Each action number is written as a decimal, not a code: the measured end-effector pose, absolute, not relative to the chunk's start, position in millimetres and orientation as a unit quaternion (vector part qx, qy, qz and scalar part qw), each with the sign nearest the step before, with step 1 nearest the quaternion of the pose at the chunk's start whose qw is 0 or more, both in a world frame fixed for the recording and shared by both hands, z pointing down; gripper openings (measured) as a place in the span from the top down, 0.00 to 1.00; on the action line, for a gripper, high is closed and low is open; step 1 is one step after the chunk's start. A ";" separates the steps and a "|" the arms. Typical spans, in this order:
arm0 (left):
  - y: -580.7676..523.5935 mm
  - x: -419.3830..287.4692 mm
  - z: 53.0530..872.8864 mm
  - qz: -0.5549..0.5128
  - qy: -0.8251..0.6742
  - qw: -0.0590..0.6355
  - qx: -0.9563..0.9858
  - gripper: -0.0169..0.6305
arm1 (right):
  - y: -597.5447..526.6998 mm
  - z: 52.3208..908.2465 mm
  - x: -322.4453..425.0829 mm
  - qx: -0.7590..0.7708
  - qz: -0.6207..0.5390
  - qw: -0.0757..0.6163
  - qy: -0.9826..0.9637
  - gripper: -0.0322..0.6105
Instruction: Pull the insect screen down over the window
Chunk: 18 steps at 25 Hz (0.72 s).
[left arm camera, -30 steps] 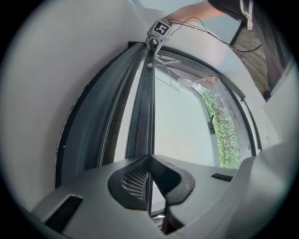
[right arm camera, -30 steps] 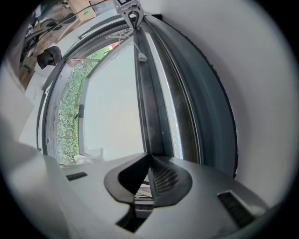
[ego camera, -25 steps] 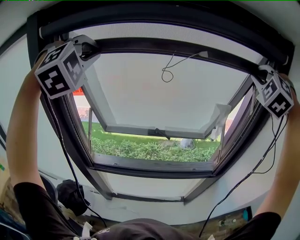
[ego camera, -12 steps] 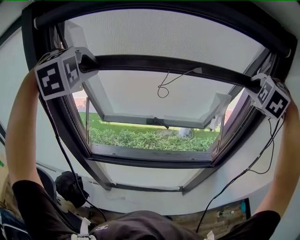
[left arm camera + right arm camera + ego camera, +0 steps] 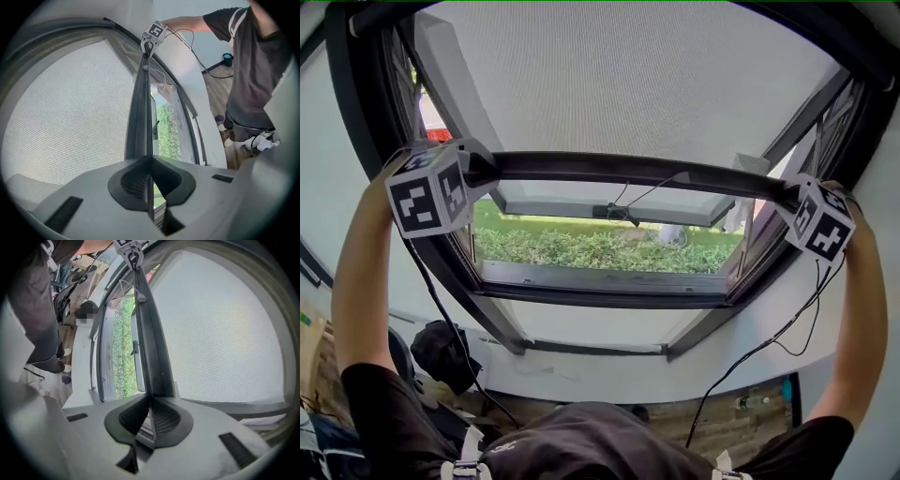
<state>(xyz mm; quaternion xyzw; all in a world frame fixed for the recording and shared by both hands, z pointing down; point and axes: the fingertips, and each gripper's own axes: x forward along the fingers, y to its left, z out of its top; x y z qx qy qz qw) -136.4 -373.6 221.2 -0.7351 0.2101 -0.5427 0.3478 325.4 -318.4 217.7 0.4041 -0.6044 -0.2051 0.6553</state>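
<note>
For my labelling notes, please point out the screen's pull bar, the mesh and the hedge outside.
pull bar (image 5: 581, 167): head view, middle of the bar.
mesh (image 5: 619, 84): head view, centre of netting.
hedge (image 5: 600, 251): head view, green leaves.

Green hedge (image 5: 600, 251) and lawn (image 5: 546, 225) outside

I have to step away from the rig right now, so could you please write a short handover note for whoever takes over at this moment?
Grippers: the left gripper is shut on the left end of the pull bar. The right gripper is shut on its right end.
Things: the insect screen hangs from the top, with the bar across about the middle of the opening.
Done: the mesh covers the upper part.
Left: the lower part is uncovered, with greenery showing through it. Bring the bar down to the lower frame, probably keeping both ends even.
</note>
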 end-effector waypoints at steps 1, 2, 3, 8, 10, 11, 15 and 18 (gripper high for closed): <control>-372.5 -137.0 233.2 -0.544 0.205 0.342 -0.738 0.93 | -317.5 228.2 323.7 0.399 -0.205 0.659 -0.604 0.90; -372.3 -137.3 244.2 -0.544 0.202 0.338 -0.741 0.93 | -317.7 238.0 322.9 0.395 -0.206 0.662 -0.603 0.90; -372.7 -137.2 253.9 -0.544 0.202 0.336 -0.742 0.93 | -318.5 247.2 322.5 0.393 -0.206 0.662 -0.604 0.90; -375.6 -137.1 292.0 -0.544 0.222 0.354 -0.728 0.93 | -319.0 284.8 324.8 0.391 -0.201 0.658 -0.611 0.90; -375.1 -137.3 310.9 -0.548 0.217 0.343 -0.732 0.93 | -319.5 303.3 325.2 0.383 -0.193 0.661 -0.616 0.90; -374.5 -136.9 321.5 -0.550 0.212 0.334 -0.736 0.93 | -319.6 313.8 325.5 0.378 -0.188 0.664 -0.618 0.90; -372.7 -135.6 360.3 -0.552 0.197 0.305 -0.751 0.93 | -317.5 350.4 327.4 0.364 -0.171 0.668 -0.625 0.90; -374.7 -138.0 391.6 -0.555 0.194 0.288 -0.756 0.93 | -320.0 382.1 326.4 0.357 -0.163 0.673 -0.626 0.90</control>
